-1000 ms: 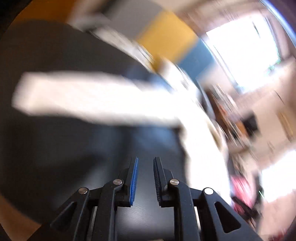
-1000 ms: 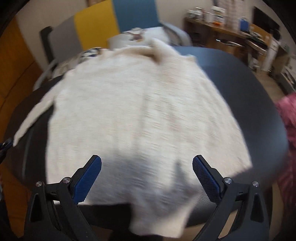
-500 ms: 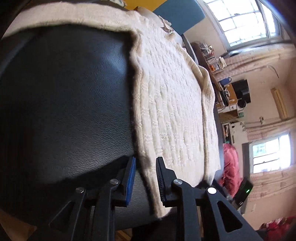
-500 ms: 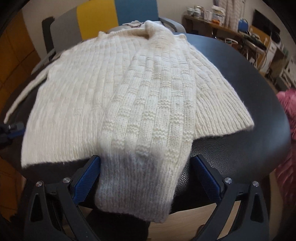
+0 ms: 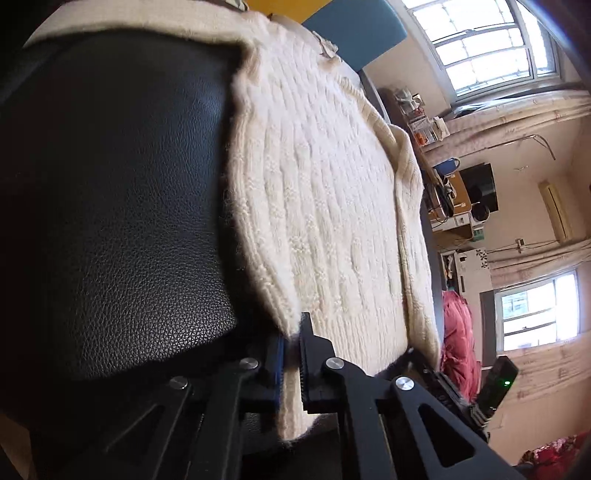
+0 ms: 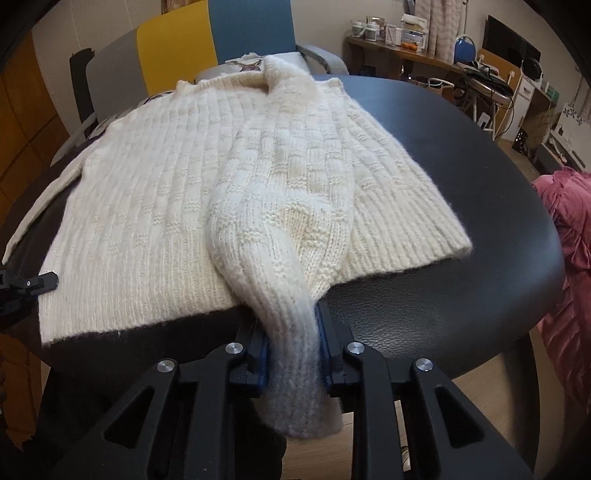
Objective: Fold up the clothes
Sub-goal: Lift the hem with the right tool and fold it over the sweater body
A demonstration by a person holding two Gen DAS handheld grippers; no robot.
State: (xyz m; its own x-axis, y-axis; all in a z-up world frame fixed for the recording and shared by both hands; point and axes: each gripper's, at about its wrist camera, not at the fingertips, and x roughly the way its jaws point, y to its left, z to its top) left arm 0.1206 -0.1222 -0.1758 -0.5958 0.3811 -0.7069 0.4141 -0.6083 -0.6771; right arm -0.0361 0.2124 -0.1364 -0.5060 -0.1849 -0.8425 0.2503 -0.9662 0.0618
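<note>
Left wrist view: left gripper just closed, pads pinching hem corner of cream sweater; sweater lay flat on black round table, corner overhanging near rim; judged advisable to lift corner clear before carrying it over. Right wrist view: right gripper just closed around bunched sleeve draped down sweater's middle, cuff hanging past table edge; judged best to lay sleeve straight, both hands level, avoiding drag.

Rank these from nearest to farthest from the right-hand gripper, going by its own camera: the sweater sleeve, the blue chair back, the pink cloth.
1. Sleeve: clamped in the right gripper.
2. Pink cloth: off to the right.
3. Blue chair back: beyond the table.
</note>
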